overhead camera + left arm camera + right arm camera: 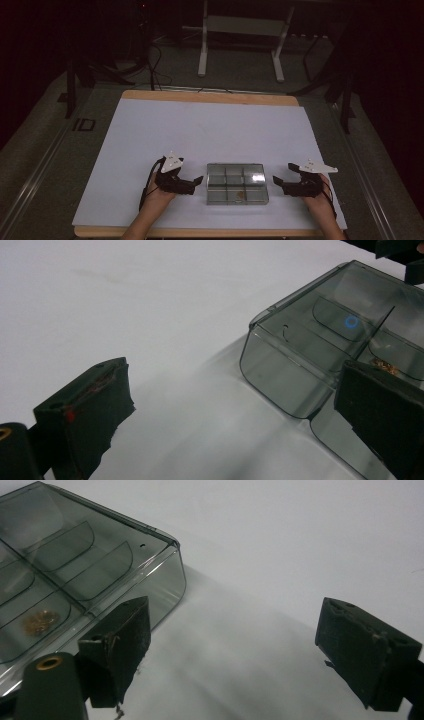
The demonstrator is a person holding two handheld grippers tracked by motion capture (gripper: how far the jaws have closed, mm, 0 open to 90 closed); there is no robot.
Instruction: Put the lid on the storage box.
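A person's left gripper [199,181] rests just left of a clear, lidded compartment box [237,183], jaws spread wide and empty. The box lies flat near the front edge of the white table [200,130]. Just right of the box, the right gripper [276,183] also gapes wide, holding nothing.

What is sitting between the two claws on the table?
In the high view, the smoky clear plastic compartment box lies between the left claw and the right claw. Both claws are open, with bare white tabletop on either side of it.
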